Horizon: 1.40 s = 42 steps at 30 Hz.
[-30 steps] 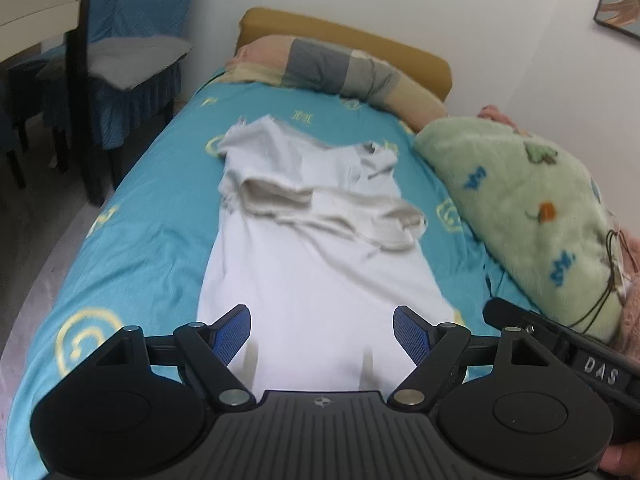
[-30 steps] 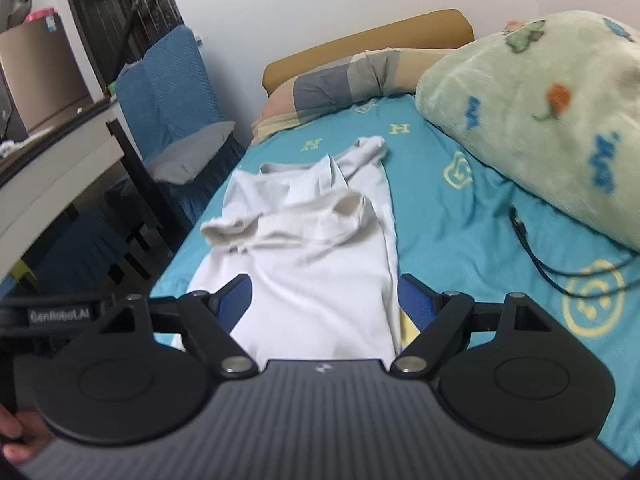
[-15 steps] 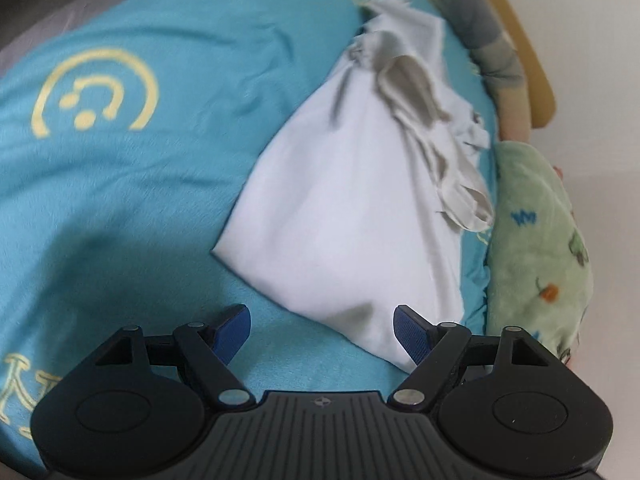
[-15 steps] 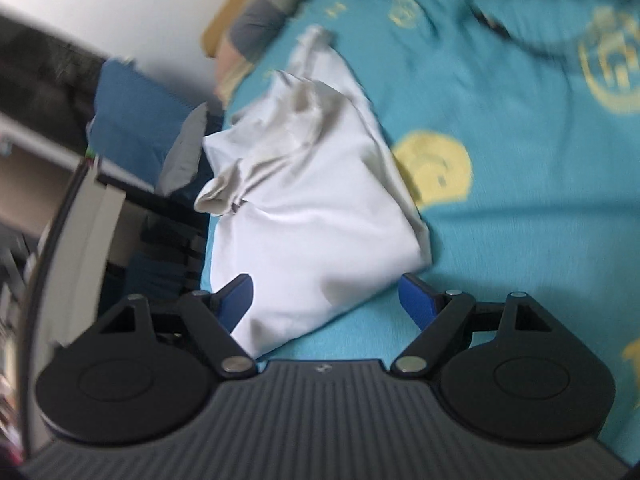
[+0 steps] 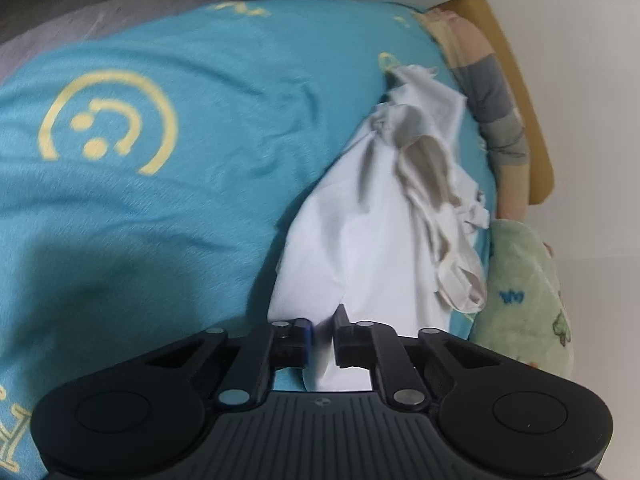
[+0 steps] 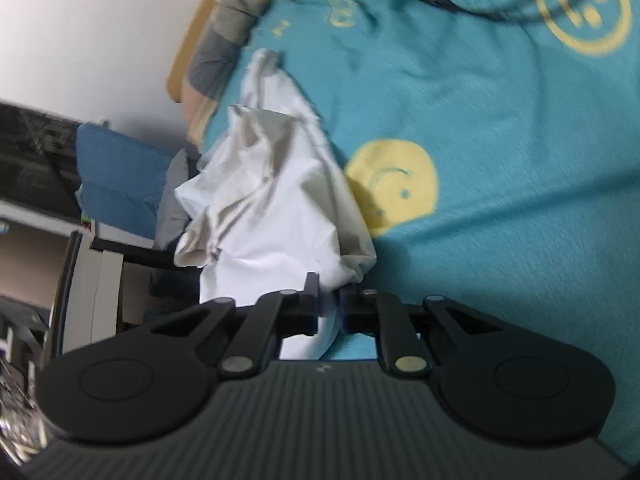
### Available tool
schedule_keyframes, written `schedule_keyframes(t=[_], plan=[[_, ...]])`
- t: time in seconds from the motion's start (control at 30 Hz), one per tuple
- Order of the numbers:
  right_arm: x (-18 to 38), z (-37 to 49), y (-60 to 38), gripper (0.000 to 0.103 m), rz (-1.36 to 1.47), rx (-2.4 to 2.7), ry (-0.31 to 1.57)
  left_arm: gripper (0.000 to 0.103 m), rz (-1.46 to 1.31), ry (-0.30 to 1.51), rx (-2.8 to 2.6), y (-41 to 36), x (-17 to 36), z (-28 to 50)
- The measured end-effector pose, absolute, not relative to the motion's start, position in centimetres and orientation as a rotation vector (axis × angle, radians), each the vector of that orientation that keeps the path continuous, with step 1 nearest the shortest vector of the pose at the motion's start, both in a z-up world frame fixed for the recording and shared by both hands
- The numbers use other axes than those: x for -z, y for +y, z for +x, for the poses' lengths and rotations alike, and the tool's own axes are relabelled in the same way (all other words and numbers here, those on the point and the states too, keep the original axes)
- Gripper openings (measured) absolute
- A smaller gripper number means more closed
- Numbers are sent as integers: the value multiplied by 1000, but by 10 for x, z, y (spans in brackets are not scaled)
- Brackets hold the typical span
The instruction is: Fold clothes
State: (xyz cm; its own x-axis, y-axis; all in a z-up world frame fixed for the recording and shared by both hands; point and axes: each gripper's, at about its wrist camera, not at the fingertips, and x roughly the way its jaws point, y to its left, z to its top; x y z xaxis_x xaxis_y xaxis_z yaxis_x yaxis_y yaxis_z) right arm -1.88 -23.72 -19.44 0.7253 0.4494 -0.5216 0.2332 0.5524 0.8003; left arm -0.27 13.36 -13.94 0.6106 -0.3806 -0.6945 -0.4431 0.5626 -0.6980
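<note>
White cotton shirt (image 5: 360, 240) lies lengthwise on the turquoise smiley-print bedsheet (image 5: 160, 200), sleeves bunched toward the striped pillow (image 5: 492, 92). Left gripper (image 5: 322, 336) and right gripper (image 6: 330, 308) each pinch a hem corner; folding seems barely begun, every fold remaining.

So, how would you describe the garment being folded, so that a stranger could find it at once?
Look at the bed with the turquoise smiley-print sheet. The white shirt lies on it lengthwise, its crumpled end toward the striped pillow; the left gripper and right gripper each pinch its near hem. It is the only plain white cloth, unlike the green fleece blanket beside it.
</note>
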Motion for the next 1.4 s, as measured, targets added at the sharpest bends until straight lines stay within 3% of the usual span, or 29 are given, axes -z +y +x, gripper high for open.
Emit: schedule_keyframes(t=[0.33, 0.53, 0.73, 0.87, 1.17, 1.4], plan=[[125, -47, -243, 8, 993, -223, 587, 5, -738, 654, 126, 109, 33, -38], [82, -121, -237, 8, 864, -246, 488, 5, -771, 634, 185, 107, 15, -109], [76, -216, -244, 8, 875, -220, 454, 5, -815, 627, 235, 105, 9, -197], [62, -225, -244, 9, 813, -195, 401, 5, -800, 601, 266, 99, -1, -209], [41, -83, -237, 9, 668, -155, 418, 7, -603, 661, 171, 77, -21, -47], [106, 25, -240, 9, 606, -66, 533, 8, -480, 697, 159, 57, 49, 62]])
